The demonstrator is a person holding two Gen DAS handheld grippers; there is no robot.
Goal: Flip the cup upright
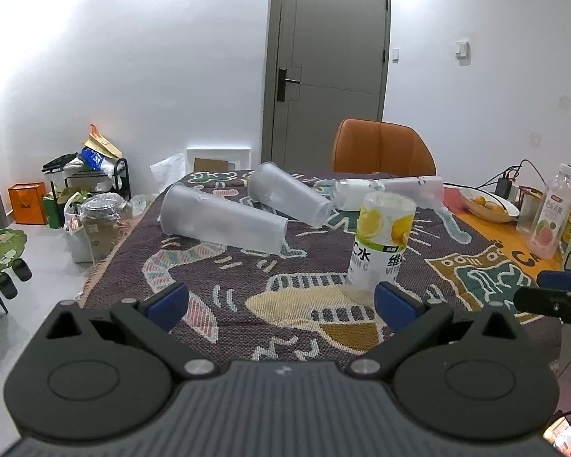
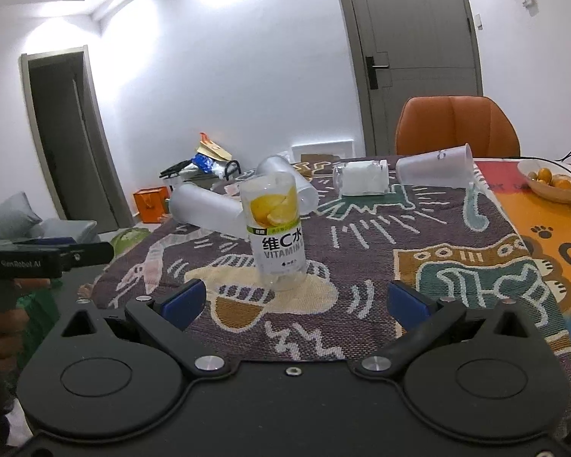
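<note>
A clear cup with a lemon label [image 1: 380,243] [image 2: 278,236] stands on the patterned cloth, narrow end down, tilted slightly. My left gripper [image 1: 281,304] is open and empty, just short of it, the cup near its right finger. My right gripper [image 2: 297,304] is open and empty, the cup just beyond its left finger. Frosted cups lie on their sides behind: one at the left [image 1: 220,221] [image 2: 205,209], one further back [image 1: 289,194] [image 2: 285,175], one at the far right [image 1: 418,186] [image 2: 434,167].
A clear jar with white filling [image 2: 361,179] lies on its side at the back. A bowl of oranges [image 2: 552,181] [image 1: 489,202] and a pink drink bottle [image 1: 552,213] sit at the right. An orange chair [image 1: 382,148] stands behind the table. Bags and boxes [image 1: 87,190] crowd the floor at the left.
</note>
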